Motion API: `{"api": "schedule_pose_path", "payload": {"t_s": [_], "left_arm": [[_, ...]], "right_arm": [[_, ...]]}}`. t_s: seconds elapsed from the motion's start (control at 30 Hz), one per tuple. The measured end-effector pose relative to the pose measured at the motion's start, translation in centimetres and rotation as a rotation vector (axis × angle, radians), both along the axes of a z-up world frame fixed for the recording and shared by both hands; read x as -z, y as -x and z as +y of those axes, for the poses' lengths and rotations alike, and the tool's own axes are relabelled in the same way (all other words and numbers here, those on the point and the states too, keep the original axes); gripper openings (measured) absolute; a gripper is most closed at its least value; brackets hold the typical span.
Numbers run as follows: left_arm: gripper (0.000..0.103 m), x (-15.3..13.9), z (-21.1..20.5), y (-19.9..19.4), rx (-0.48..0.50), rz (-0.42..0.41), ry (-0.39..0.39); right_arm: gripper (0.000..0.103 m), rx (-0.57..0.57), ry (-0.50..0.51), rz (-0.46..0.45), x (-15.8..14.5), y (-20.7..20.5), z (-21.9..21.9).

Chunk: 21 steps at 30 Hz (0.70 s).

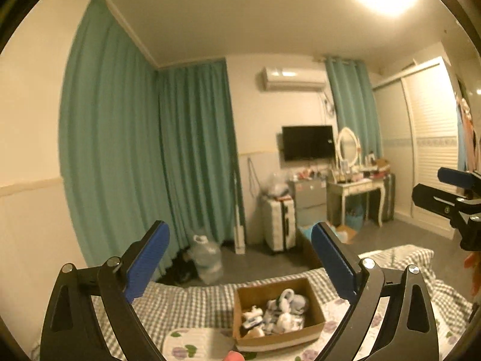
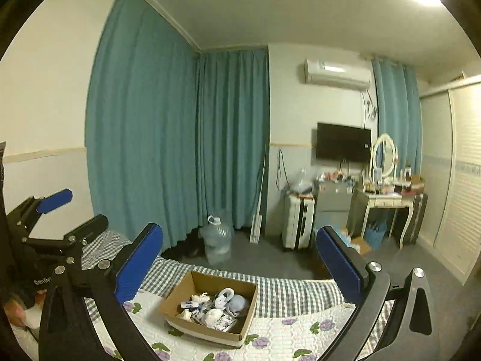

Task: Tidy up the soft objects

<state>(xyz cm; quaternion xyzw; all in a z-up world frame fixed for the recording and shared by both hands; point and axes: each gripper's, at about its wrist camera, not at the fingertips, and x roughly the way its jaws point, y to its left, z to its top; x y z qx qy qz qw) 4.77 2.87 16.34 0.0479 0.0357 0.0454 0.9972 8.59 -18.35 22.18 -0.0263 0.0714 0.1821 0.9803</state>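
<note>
Socks (image 2: 215, 308), small and mostly white with dark and pale blue among them, lie heaped in an open cardboard box (image 2: 177, 296) that sits on the bed (image 2: 288, 293), on a flowered quilt just before a checked cover. Left to right, the left gripper (image 1: 240, 263) and the right gripper (image 2: 240, 266) hang above the bed with jaws spread wide and nothing between them, the box showing low in the gap. On the floor beyond stand a clear water jug (image 2: 217, 242), a white suitcase (image 2: 297, 225) and a blue basket (image 2: 374, 230) under the dressing table.
</note>
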Motion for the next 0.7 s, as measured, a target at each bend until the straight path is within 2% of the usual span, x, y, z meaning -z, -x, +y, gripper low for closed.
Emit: {"api": "schedule_pose_path", "payload": {"t_s": [0.13, 0.27, 0.4, 0.47, 0.53, 0.63, 0.7], "left_arm": [[0.098, 3.4, -0.7, 1.1, 0.008, -0.007, -0.016], [0.098, 7.6, -0.8, 0.9, -0.012, 0.013, 0.019], [0.098, 12.6, -1.0, -0.8, -0.007, 0.075, 0.053], [0.098, 15.5, -1.5, -2.6, -0.041, 0.125, 0.038], [0.098, 17.6, -1.7, -4.3, -0.065, 0.166, 0.026], [0.098, 19.6, -1.7, -5.1, -0.074, 0.198, 0.035], [0.098, 20.4, -1.4, -5.7, -0.082, 0.212, 0.042]], "right_arm": [[0.103, 0.022, 0.022, -0.033, 2.1, 2.3, -0.3], [0.103, -0.002, -0.001, 0.001, 7.2, 2.6, -0.6], [0.103, -0.041, -0.007, 0.071, 13.2, 0.6, -0.3], [0.103, -0.026, -0.002, 0.115, 16.8, -1.2, 0.0], [0.103, -0.023, 0.014, 0.121, 19.0, -2.3, 0.2], [0.103, -0.019, 0.015, 0.132, 22.0, -4.3, 0.5], [0.103, -0.018, -0.007, 0.172, 24.0, -5.8, 0.5]]}}
